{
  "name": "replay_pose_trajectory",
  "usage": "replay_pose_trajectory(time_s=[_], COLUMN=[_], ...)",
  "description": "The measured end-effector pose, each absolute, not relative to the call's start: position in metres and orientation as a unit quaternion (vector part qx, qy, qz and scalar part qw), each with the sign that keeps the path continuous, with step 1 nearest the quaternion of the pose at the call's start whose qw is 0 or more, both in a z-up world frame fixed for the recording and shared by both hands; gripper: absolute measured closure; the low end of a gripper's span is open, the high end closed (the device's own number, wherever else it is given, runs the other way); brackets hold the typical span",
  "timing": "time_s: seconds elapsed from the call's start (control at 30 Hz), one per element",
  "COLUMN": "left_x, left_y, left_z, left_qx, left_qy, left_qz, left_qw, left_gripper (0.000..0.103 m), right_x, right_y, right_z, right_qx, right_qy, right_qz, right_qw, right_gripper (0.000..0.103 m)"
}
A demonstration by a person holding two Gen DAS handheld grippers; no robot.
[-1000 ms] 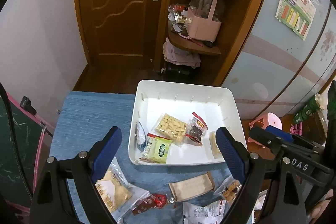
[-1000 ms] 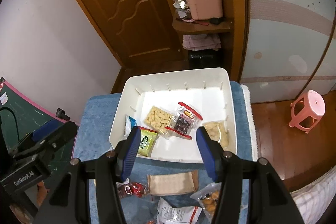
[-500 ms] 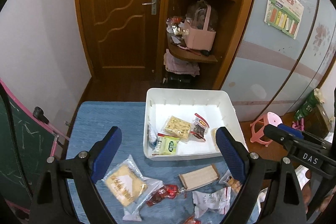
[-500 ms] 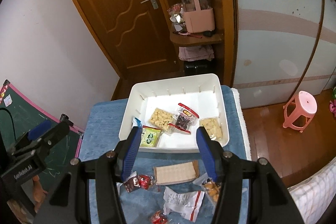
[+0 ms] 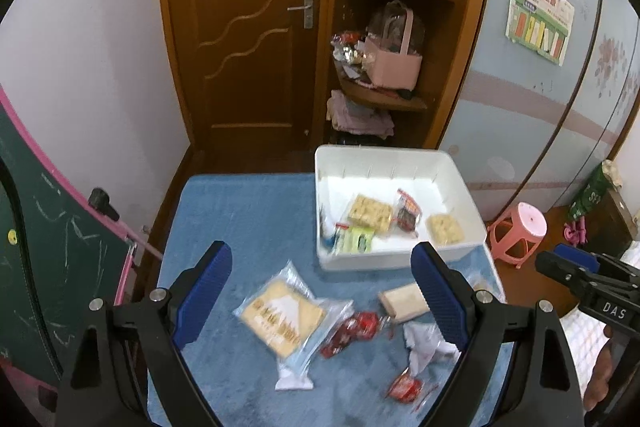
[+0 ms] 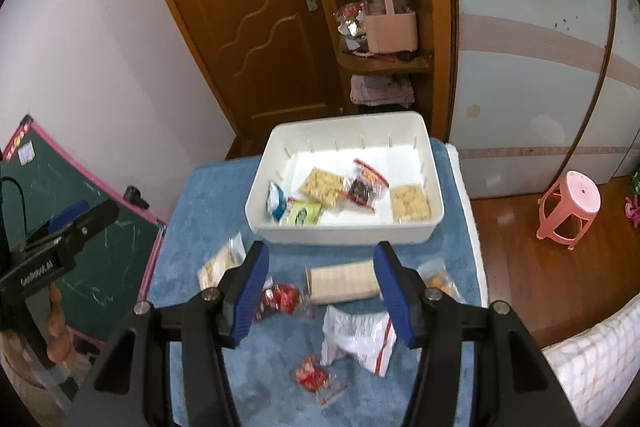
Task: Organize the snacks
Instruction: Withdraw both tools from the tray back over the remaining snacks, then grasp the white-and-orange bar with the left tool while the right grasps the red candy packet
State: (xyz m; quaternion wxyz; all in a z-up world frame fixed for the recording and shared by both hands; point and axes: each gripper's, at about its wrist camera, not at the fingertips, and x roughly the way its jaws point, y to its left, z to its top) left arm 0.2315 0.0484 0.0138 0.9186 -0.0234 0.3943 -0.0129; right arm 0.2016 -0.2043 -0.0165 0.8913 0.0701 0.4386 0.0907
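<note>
A white tray (image 5: pixel 456 171) (image 6: pixel 348 235) sits at the far side of a blue cloth (image 5: pixel 248 211) (image 6: pixel 208 195) and holds several snack packets. Loose on the cloth in front of it lie a large clear cracker pack (image 5: pixel 282 315) (image 6: pixel 218 263), a beige wafer bar (image 5: pixel 402 301) (image 6: pixel 342 279), a red candy (image 5: pixel 352 331) (image 6: pixel 280 301), a white crumpled wrapper (image 6: pixel 356 337) (image 5: pixel 422 345) and a small red packet (image 6: pixel 312 375) (image 5: pixel 406 387). My left gripper (image 5: pixel 322 273) hangs open above the cracker pack, empty. My right gripper (image 6: pixel 320 267) is open above the wafer bar, nothing between its fingers.
A green chalkboard with a pink frame (image 5: pixel 52 251) (image 6: pixel 100 247) leans at the left edge of the cloth. A pink stool (image 5: pixel 520 231) (image 6: pixel 568 209) stands on the wooden floor at right. Behind are a wooden door (image 5: pixel 248 27) and shelves with a pink basket (image 5: pixel 394 61).
Both grippers have pulled back from the tray, so it looks smaller and farther. More loose snacks on the near cloth have come into view. Neither gripper's opening has changed.
</note>
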Motion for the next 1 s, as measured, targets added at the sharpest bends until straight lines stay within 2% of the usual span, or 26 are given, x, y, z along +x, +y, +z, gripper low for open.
replay_pose_trajectory(time_s=[0.27, 0.67, 1.0], left_x=[0.199, 0.167, 0.183], left_y=[0.069, 0.089, 0.083], left_z=[-0.047, -0.184, -0.248], left_qx=[-0.028, -0.053, -0.045], left_qy=[0.446, 0.550, 0.586], left_qz=[-0.007, 0.024, 0.036], left_qw=[0.895, 0.833, 0.808], left_gripper=[0.012, 0.012, 0.012], right_x=[0.164, 0.134, 0.140], right_y=[-0.201, -0.181, -0.151], right_z=[-0.073, -0.178, -0.233], right_qx=[0.055, 0.043, -0.009], right_qy=[0.489, 0.577, 0.616], right_qz=[0.096, 0.103, 0.128], right_qw=[0.865, 0.809, 0.777], right_gripper=[0.048, 0.048, 0.048])
